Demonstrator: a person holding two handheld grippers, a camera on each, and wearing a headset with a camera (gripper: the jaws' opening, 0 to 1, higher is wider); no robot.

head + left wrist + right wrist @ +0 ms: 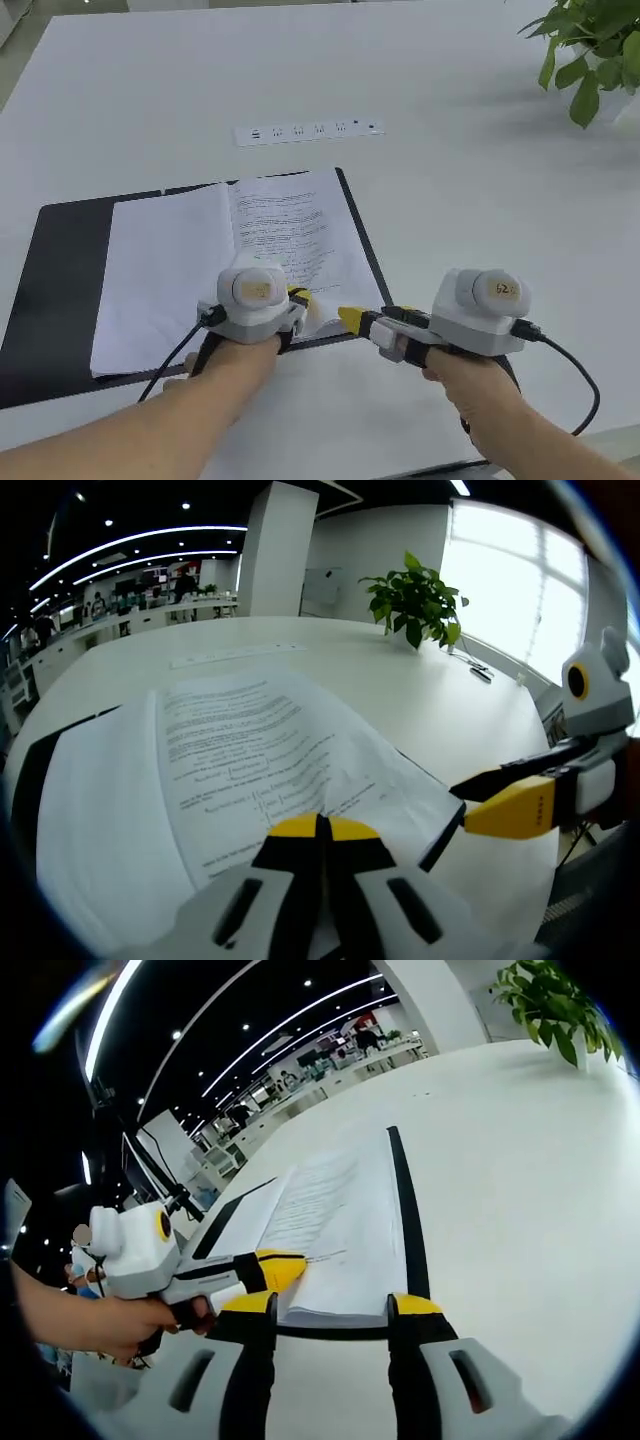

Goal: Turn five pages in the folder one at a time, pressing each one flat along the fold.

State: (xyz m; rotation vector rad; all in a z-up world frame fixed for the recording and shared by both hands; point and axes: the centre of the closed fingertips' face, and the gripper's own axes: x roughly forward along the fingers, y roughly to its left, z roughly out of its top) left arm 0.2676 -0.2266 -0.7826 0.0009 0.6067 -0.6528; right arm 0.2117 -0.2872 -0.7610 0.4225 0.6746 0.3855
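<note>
Black folder (60,280) lies open on the white tabletop (450,180), near its front edge.
Head view: the folder sits toward the front left corner, with a blank sheet (160,270) on its left half and a printed page (290,230) on its right. The left claw (298,297) is over that page's bottom right corner, and the right claw (355,320) is just beside the folder's corner, over bare tabletop. A power strip (308,130) lies beyond the folder and a plant (590,50) stands at the far right corner. Left gripper view: the left claw's yellow tips are pressed together with no gap at the printed page's bottom edge; I cannot tell whether paper is nipped between them. Right gripper view: the right claw's jaws stand apart, holding nothing, either side of the folder's near corner, and the left claw's tip touches the pages there.
</note>
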